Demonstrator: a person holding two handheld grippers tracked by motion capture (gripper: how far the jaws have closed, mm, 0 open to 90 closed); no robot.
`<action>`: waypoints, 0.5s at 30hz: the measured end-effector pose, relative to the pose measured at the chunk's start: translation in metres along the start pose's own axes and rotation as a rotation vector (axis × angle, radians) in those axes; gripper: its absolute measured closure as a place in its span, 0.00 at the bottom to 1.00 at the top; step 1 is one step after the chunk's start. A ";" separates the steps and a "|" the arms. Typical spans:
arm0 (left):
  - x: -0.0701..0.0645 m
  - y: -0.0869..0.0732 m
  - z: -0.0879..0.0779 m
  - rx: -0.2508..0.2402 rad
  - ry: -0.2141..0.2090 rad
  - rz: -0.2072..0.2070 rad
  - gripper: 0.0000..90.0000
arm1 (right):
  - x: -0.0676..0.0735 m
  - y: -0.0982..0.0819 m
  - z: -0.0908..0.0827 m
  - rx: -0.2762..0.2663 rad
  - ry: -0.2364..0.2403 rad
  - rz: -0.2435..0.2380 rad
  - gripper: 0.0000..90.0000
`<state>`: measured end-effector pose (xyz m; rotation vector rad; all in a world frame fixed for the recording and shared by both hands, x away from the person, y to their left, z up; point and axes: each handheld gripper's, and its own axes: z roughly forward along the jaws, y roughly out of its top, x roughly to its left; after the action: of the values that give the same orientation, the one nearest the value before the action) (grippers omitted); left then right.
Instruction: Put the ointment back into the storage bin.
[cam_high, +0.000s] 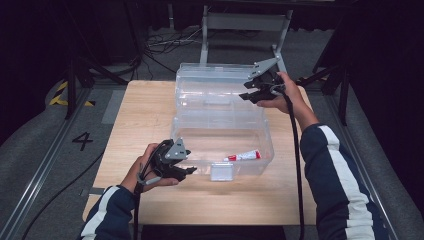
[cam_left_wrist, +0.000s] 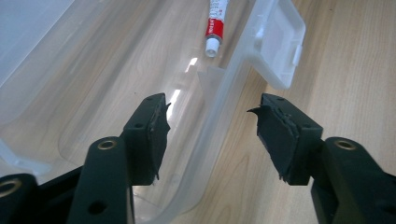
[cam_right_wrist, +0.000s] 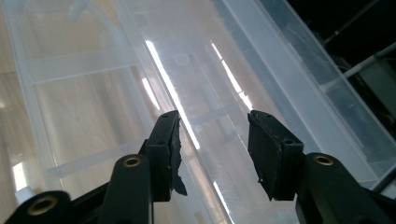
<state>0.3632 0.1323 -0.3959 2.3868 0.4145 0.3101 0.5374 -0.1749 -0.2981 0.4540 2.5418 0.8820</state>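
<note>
— Clear plastic storage box (cam_high: 222, 137), lid (cam_high: 215, 85) swung up at the far side: where does it sit?

— Middle of the pale wooden table (cam_high: 145, 110). Its white latch flap (cam_high: 222, 171) hangs off the near wall, facing me.

— Contents?

— One item: a red and white tube with a white cap (cam_high: 243, 156), lying flat on the box floor near the front right corner. My left gripper view catches it (cam_left_wrist: 215, 25) beyond the latch flap (cam_left_wrist: 278, 44).

— Left gripper (cam_high: 189, 170)?

— In my left hand (cam_high: 150, 172), at the front left corner of the box. Jaws about half apart, straddling the near wall's rim; the pads do not press on it. Nothing held.

— Right gripper (cam_high: 248, 92)?

— In my right hand (cam_high: 287, 95), up at the right edge of the raised lid. Jaws about half apart with the lid's clear ribbed plastic (cam_right_wrist: 196, 84) showing between them. Pads clear of it; nothing gripped.
</note>
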 end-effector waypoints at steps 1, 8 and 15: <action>0.001 0.001 0.002 0.010 -0.004 0.004 0.52 | -0.001 0.000 0.003 0.019 0.017 -0.003 0.61; 0.001 0.007 0.015 0.098 -0.031 0.059 0.65 | 0.003 0.006 0.016 0.068 0.059 -0.048 0.73; 0.003 0.009 0.024 0.137 -0.031 0.080 0.85 | 0.011 0.013 0.019 0.097 0.060 -0.102 0.83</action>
<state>0.3757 0.1135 -0.4072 2.5430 0.3357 0.2886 0.5391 -0.1505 -0.3060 0.3282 2.6448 0.7488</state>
